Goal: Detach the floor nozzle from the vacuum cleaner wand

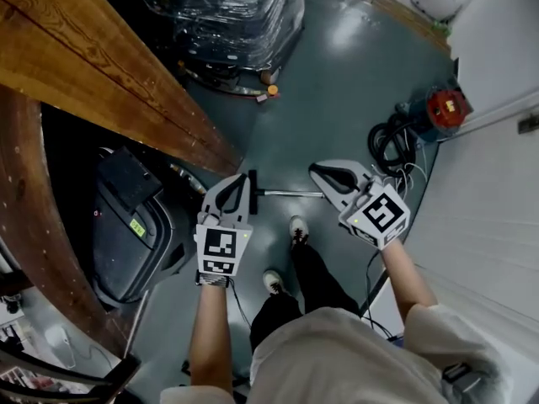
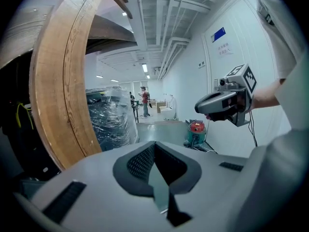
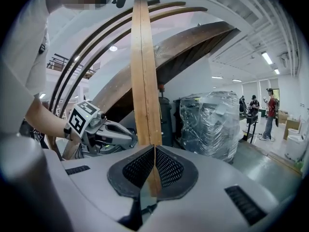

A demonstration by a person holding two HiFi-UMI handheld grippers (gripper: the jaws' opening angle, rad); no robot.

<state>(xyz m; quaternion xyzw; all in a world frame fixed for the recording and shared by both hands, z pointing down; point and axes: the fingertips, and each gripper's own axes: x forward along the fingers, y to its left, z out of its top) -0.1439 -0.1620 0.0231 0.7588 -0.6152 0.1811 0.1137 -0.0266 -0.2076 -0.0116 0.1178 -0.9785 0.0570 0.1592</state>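
Both grippers are held out above the floor (image 1: 354,74), well clear of the work. The left gripper (image 1: 239,182) is seen with its jaws pressed together on nothing; the right gripper (image 1: 325,175) is closed and empty in the same way.

Down on the floor between them, the metal wand (image 1: 290,194) is laid roughly left to right. What is taken to be the black floor nozzle (image 1: 253,183) sits at its left end, just beside the left gripper's tip in the head view. The wand's right end is hidden under the right gripper.

Nothing can be taken hold of until those jaws are spread, so a closed tip could simply knock the wand and send it rolling. A shoe (image 1: 298,228) is planted near the tube, so a kick is possible. If the nozzle is pulled without the wand being pinned, the whole assembly would likely be dragged. Any release catch cannot be made out from here, and force may be wasted against it. The wooden beam (image 1: 101,74) at left could be clipped by the left elbow.
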